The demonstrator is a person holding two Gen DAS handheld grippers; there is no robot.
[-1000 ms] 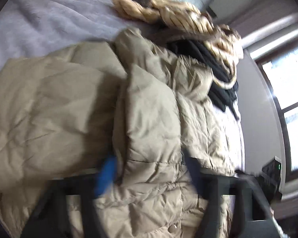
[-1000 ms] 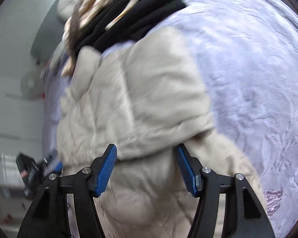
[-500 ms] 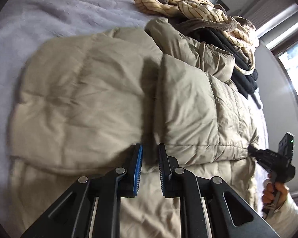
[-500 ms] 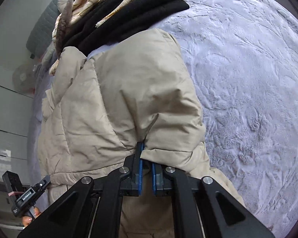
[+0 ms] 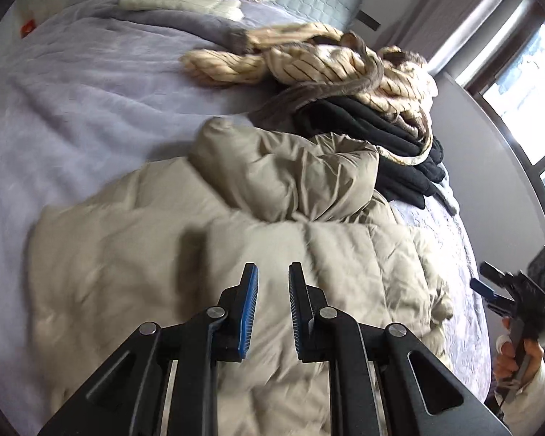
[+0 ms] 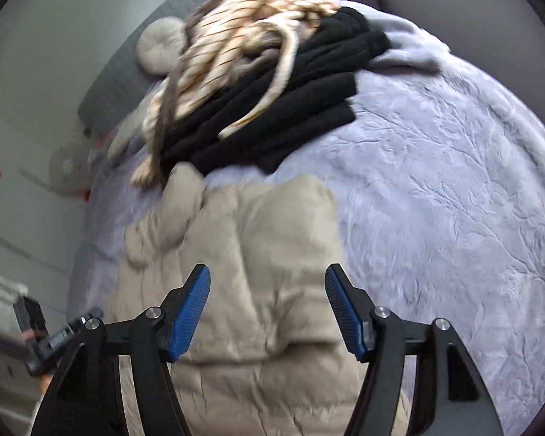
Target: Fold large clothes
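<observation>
From the left wrist camera, a beige puffer jacket [image 5: 214,239] lies spread across a lavender blanket [image 5: 72,109] on a bed, its upper part bunched into a puffy fold toward the far side. The left gripper [image 5: 272,303] hangs just above the jacket with a narrow gap between its blue-padded fingers [image 5: 249,309], gripping nothing. Beyond the jacket sits a pile of black clothes [image 5: 374,138] with a cream striped garment [image 5: 309,61] draped on top. At the far right edge, the right gripper [image 5: 490,296] is held in a hand, off the side of the bed. From the right wrist camera, the right gripper [image 6: 269,309] is spread wide over the jacket [image 6: 258,254], holding nothing; motion blur softens the fabric, so whether the pads touch it is unclear. The black clothes [image 6: 290,109] and striped garment [image 6: 229,43] lie beyond the jacket, near a round cushion [image 6: 160,45].
</observation>
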